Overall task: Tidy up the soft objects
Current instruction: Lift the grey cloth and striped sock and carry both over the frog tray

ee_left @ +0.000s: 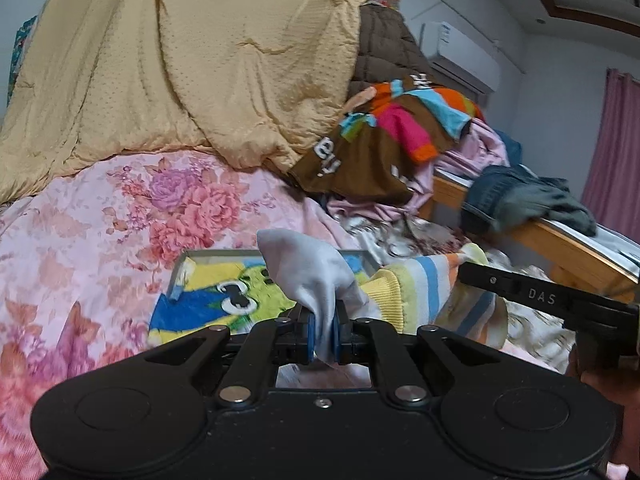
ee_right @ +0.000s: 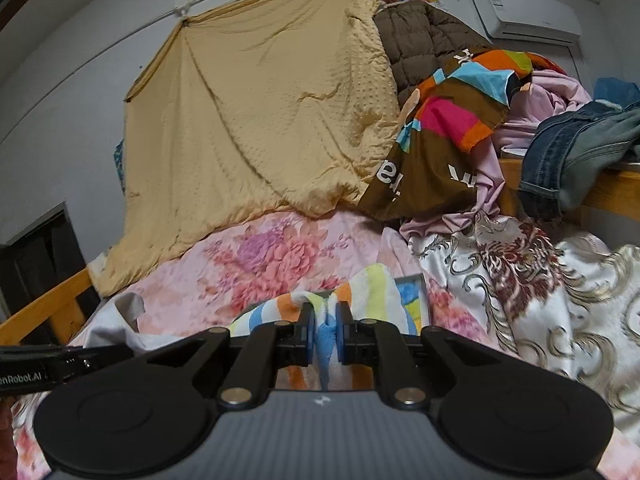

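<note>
- On the bed, near its front edge: left gripper (ee_left: pixel 324 332) w/ jaws pinched narrow on a fold of pale grey cloth (ee_left: pixel 316 268); cloth bunches up above the blue pads (ee_left: pixel 311 330) and a bit hangs below them.
- Just behind the grey cloth: flat framed cartoon picture (ee_left: pixel 212 300), blue/yellow/green, lying on the pink floral bedspread (ee_left: pixel 120 220).
- Right gripper (ee_right: pixel 325 332) clamped narrow on a striped towel (ee_right: pixel 372 288) (orange, yellow, blue, white stripes); towel squeezed betw. the blue pads (ee_right: pixel 307 332), rest drapes over and below the jaws.
- In the left wrist view the same towel stretches from beside the grey cloth to the right gripper's arm at the right edge.
- Back of bed, against the wall: big tan quilt (ee_left: pixel 180 60) hung/draped, brown padded jacket (ee_left: pixel 384 44) beside it.
- Back right corner: heap of clothes – brown multicolour garment (ee_left: pixel 384 128) on top, pink fabric (ee_left: pixel 476 144) under it.
- Right side: jeans (ee_left: pixel 520 196) slung over the wooden bed rail (ee_left: pixel 560 248).
- Front right: white satin cover w/ gold and maroon scrollwork (ee_right: pixel 520 280).
- Wall, upper right: AC unit (ee_right: pixel 528 12).
</note>
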A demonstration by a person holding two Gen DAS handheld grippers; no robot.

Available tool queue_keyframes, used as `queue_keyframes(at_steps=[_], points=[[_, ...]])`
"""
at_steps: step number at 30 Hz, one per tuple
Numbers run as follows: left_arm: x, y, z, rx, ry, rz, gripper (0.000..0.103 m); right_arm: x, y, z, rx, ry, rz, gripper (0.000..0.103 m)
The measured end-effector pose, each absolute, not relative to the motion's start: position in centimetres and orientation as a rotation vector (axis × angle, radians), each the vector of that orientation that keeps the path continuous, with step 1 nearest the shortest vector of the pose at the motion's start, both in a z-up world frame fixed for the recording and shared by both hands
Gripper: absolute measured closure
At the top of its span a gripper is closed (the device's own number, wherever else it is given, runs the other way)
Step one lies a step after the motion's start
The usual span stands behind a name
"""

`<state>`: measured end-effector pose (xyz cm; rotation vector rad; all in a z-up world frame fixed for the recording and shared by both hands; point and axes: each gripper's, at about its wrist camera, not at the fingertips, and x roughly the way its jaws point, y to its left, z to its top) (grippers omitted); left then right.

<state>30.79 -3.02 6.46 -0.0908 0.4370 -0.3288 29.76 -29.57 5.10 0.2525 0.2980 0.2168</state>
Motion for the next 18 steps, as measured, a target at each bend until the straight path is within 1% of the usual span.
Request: queue_keyframes(at_steps=[7, 14, 18], points=[[38.1, -3.6, 4.7, -0.104, 0.456, -0.272, 0.094, 36.2, -30.0, 3.2, 0.317, 0.316, 0.185, 0.091], [43.9, -5.0, 1.5, -0.120, 0.526, -0.230, 0.095, 40.7, -31.0, 0.0, 0.356, 0.407, 0.173, 0.091], [45.9, -6.0, -0.2, -0.123, 0.567, -0.218, 0.094, 42.3, -31.7, -1.7, 0.386, 0.467, 0.176, 0.091]])
